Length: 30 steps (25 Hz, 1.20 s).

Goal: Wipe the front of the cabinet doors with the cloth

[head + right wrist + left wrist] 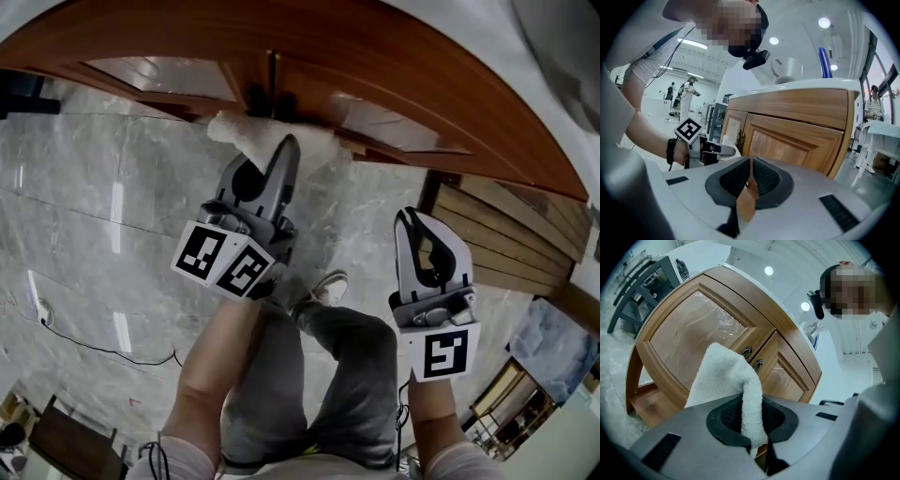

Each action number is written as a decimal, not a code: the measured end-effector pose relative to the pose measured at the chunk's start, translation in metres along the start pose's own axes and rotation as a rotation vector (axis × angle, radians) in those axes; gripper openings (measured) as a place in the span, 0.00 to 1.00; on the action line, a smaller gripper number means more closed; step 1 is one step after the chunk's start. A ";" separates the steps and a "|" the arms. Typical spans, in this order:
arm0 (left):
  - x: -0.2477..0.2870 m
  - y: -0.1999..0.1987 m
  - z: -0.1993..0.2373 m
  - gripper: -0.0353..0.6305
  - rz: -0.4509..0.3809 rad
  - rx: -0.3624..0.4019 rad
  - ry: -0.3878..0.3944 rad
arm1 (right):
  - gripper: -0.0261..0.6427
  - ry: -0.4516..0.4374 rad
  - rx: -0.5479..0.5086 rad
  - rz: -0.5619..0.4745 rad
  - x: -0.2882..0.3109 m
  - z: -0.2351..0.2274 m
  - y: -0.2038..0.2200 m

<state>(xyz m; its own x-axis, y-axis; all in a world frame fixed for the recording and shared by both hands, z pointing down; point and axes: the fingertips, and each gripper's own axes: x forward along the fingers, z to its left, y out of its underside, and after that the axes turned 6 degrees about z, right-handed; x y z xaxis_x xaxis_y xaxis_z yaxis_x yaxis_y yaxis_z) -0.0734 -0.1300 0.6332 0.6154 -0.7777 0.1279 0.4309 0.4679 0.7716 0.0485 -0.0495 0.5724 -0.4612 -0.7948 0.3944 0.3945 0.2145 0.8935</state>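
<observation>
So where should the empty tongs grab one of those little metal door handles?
Likely across the middle of the handle, coming straight at the door front. It is small and stands out from the wood beside the seam between the doors, so tongs can close on it from both sides. The right tongs are shut; open them first.

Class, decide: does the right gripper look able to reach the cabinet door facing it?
Probably yes: nothing stands between the right gripper and the brown wooden cabinet door; the white towelling cloth in the left gripper is aside.
</observation>
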 end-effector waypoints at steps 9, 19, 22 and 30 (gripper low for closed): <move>0.012 0.014 -0.005 0.13 -0.017 -0.039 0.014 | 0.11 0.032 0.023 -0.006 -0.003 -0.012 0.015; 0.030 0.031 -0.020 0.13 0.001 -0.057 0.032 | 0.11 0.049 0.034 0.019 -0.017 -0.020 0.028; 0.036 0.033 -0.028 0.13 0.012 -0.057 0.036 | 0.11 0.065 0.048 0.036 -0.030 -0.027 0.031; 0.045 0.042 -0.049 0.13 0.047 -0.054 0.040 | 0.11 0.082 0.051 0.034 -0.050 -0.039 0.021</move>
<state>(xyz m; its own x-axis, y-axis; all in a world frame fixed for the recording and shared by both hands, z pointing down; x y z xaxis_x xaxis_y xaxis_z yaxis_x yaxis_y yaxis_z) 0.0051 -0.1250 0.6406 0.6613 -0.7374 0.1376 0.4352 0.5266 0.7302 0.1113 -0.0273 0.5630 -0.3810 -0.8301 0.4072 0.3667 0.2687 0.8907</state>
